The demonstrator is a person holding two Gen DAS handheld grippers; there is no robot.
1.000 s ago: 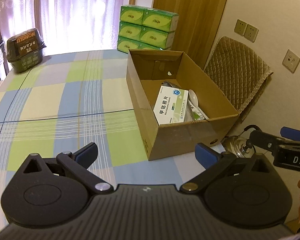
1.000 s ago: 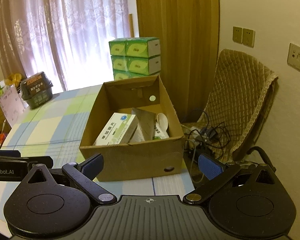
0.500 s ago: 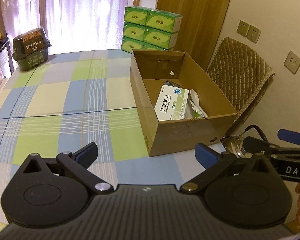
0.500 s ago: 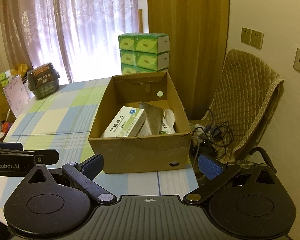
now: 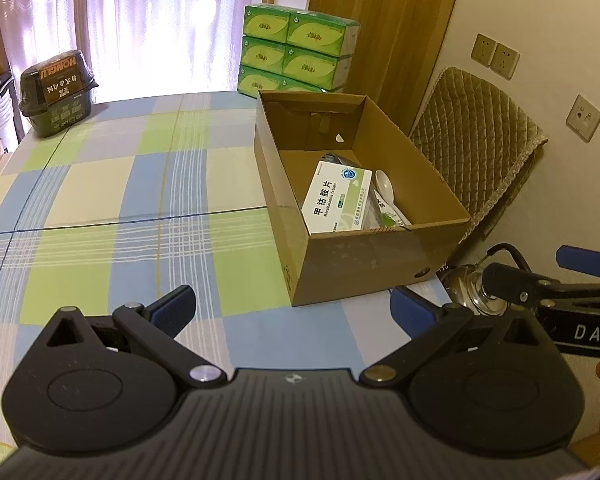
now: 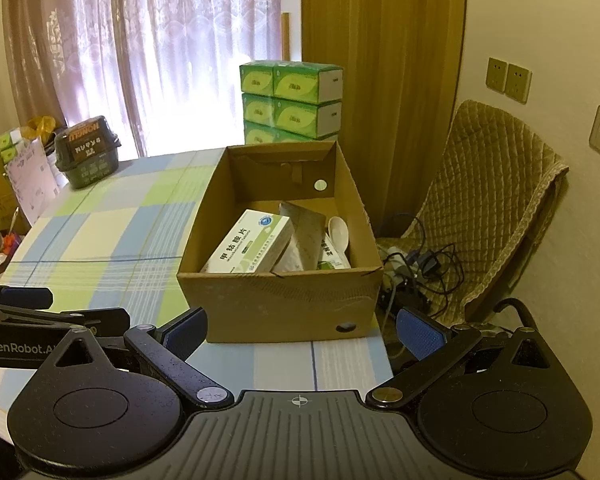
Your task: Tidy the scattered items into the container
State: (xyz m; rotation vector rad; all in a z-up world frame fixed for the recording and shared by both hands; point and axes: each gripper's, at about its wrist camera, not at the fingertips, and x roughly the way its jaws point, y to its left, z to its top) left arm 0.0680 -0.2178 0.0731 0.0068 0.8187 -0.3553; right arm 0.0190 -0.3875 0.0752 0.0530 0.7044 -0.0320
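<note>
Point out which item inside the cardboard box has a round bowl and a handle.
The white plastic spoon, lying in the cardboard box right of the green-and-white medicine box. The other items in there are flat-sided packets.

Brown box (image 5: 364, 264); blue-green plaid tablecloth (image 5: 140, 200); green tissue packs (image 5: 300, 56).
</note>
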